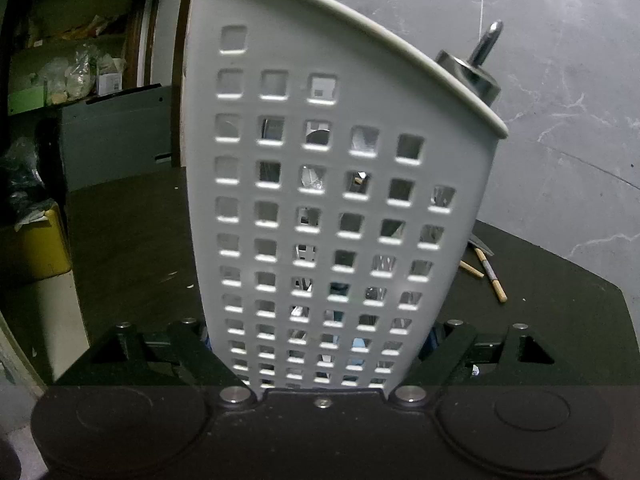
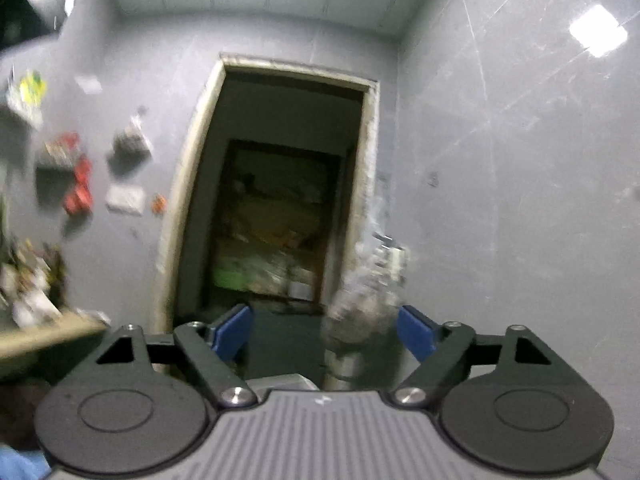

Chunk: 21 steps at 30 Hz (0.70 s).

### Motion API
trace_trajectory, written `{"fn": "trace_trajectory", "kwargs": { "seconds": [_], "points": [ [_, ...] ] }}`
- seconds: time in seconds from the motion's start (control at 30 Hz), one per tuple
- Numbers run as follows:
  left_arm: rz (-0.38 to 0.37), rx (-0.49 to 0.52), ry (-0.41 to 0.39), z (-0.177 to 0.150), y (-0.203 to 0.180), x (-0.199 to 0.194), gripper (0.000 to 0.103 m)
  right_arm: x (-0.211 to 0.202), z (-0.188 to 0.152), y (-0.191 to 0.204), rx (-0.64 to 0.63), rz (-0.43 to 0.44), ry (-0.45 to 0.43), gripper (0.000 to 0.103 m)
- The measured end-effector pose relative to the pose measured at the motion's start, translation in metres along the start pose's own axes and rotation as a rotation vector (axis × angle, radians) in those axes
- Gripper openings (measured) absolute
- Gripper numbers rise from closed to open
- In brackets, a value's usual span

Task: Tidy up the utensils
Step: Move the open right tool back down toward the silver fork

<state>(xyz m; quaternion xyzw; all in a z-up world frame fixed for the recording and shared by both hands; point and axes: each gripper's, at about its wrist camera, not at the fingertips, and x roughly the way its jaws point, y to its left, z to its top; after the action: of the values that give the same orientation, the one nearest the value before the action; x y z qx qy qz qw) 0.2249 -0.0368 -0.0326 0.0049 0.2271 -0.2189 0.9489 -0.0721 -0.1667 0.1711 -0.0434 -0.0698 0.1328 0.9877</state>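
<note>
A white perforated utensil holder (image 1: 320, 200) fills the left wrist view, standing on a dark table (image 1: 132, 248). My left gripper (image 1: 320, 344) is shut on its lower part, a finger on each side. A metal utensil handle (image 1: 484, 46) sticks up behind the holder's rim, and more utensils show dimly through the holes. Two wooden chopsticks (image 1: 490, 276) lie on the table to the right. My right gripper (image 2: 324, 334) is open, held up facing a doorway; a blurred metallic object (image 2: 360, 320) is near its right finger, and I cannot tell whether they touch.
A grey marbled wall (image 1: 560, 80) stands behind the table. A yellow box (image 1: 36, 244) and cluttered shelves (image 1: 68, 60) are at the left. In the right wrist view a dark doorway (image 2: 280, 208) is ahead, with items hung on the left wall (image 2: 80, 176).
</note>
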Motion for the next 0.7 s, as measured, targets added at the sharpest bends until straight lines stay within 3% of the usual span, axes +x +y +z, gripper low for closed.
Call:
{"fn": "trace_trajectory", "kwargs": {
  "seconds": [0.07,0.17,0.4,0.53,0.7],
  "points": [
    [-0.001,-0.006,-0.001,0.0,0.001,0.0,0.084,0.0,0.024,0.01,0.02,0.052,-0.008,0.087],
    [-0.003,-0.016,-0.004,0.001,0.002,0.0,0.084,0.011,0.052,0.023,-0.021,0.085,-0.041,0.097],
    [0.004,-0.06,-0.013,-0.002,0.014,-0.004,0.084,0.085,0.072,0.0,-0.059,0.101,-0.034,0.103],
    [0.018,-0.049,-0.013,-0.004,0.01,-0.006,0.084,0.146,0.054,-0.037,-0.03,0.092,0.028,0.103],
    [0.028,-0.028,0.004,-0.004,0.005,-0.004,0.084,0.222,-0.007,-0.09,0.039,0.015,0.134,0.103]
  ]
}}
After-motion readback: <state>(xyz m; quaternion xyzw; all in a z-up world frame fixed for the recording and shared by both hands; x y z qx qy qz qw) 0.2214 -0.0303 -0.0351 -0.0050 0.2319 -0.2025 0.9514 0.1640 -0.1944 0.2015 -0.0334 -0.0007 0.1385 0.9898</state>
